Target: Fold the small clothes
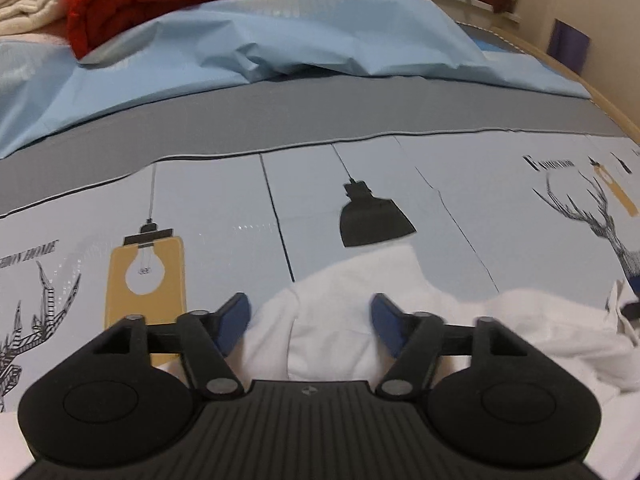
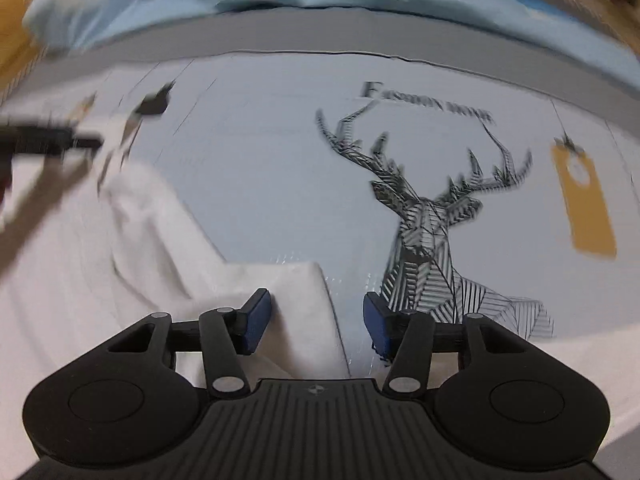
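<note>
Both wrist views look steeply down and forward along their claws, close above the printed bed cover (image 1: 460, 184). The left view faces the far pillows; the right view, blurred, sits further right. Both share the white garment (image 1: 340, 320) and the deer print (image 2: 424, 216).

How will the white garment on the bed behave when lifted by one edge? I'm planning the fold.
Probably floppy: the white garment lies in soft creases and ridges on the printed bedsheet, so it should drape and sag. It looks thin and light. A single-edge lift will likely let the rest trail and bunch.
</note>
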Demonstrator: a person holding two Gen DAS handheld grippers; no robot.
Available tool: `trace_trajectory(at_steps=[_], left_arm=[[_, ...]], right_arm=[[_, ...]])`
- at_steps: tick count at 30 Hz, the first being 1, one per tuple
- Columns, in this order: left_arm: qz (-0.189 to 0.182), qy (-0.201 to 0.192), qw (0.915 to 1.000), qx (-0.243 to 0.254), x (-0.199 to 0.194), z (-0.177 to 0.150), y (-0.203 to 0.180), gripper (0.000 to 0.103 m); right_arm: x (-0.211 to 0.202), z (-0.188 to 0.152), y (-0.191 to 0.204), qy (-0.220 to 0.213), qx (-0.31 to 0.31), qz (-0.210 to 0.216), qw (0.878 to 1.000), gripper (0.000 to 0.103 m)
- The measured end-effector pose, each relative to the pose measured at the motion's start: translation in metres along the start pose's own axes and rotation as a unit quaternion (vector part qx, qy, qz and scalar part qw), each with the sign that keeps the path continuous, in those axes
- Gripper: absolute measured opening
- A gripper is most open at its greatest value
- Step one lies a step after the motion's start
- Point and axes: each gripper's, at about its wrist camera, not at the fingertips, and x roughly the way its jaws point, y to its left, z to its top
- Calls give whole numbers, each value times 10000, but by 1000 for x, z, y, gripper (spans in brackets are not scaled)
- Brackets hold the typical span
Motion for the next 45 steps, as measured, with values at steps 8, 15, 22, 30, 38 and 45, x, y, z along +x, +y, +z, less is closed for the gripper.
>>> trace_trajectory(at_steps=[8,15,22,30,38,45], left_arm=[[-399,-5,9989,239,-22,7,11,15],[-36,-840,9962,-216,-53,15,21,32],[-455,-717,9963,-124,-62,5,21,38],[-305,261,9989,253,-24,-27,18,35],[367,-185,9991,-108,-25,-27,31,2],[94,-847,9963,89,-59,-19,-1,15]], right_arm=[[-26,31,17,-339,-1009,319,9938,5],[-56,66,13,-2600,-172,-2146,9413,19],[-51,38,-2,-1858,16,-865,9788,21],[6,6,-6,-474,-2,-909,9947,34],[10,18,4,-1653,214,-982,9811,12],[-10,6,-19,-1632,463,-1425,9751,19]])
